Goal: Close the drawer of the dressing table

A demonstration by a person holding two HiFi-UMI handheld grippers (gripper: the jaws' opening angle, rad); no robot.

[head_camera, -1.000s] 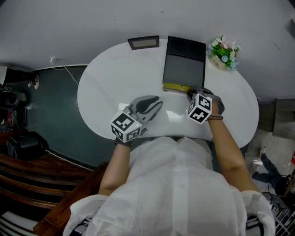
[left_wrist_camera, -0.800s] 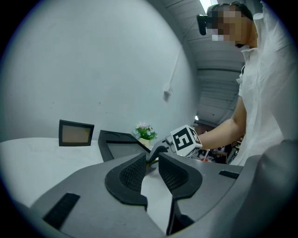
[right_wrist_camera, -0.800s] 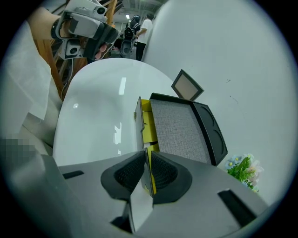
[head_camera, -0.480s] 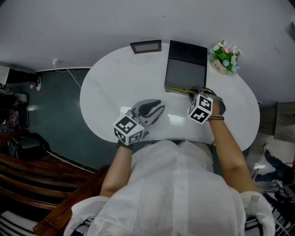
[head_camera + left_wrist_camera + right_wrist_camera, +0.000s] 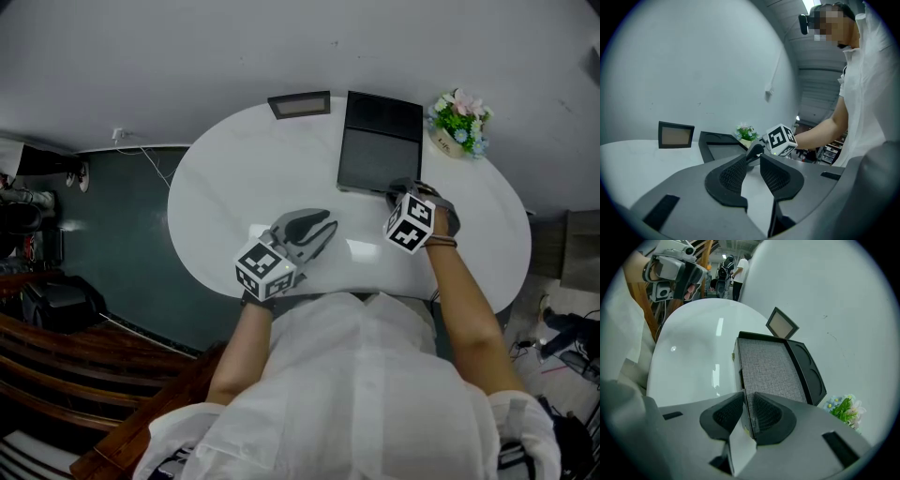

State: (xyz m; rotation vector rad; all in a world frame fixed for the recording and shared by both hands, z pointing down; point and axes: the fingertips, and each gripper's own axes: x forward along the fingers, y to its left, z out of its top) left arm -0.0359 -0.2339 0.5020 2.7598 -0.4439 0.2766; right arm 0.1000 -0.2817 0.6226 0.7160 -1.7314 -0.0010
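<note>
A black dressing box (image 5: 382,114) stands at the back of the white oval table (image 5: 225,187), with its grey-lined drawer (image 5: 377,159) reaching toward me. My right gripper (image 5: 399,191) is at the drawer's front edge. In the right gripper view the jaws (image 5: 748,404) stand nearly together, with the thin front edge of the drawer (image 5: 771,371) between the pads. My left gripper (image 5: 314,226) rests on the table to the left, apart from the drawer. Its jaws (image 5: 753,161) are close together with nothing between them.
A small dark picture frame (image 5: 299,104) stands left of the box, at the table's back edge. A pot of flowers (image 5: 458,120) sits to the right of the box. A wall runs behind the table. Dark floor and wooden furniture lie to the left.
The drawer has slid back toward the box, and the yellow strip at its front no longer shows. My right gripper moved forward with it. The left gripper stayed put.
</note>
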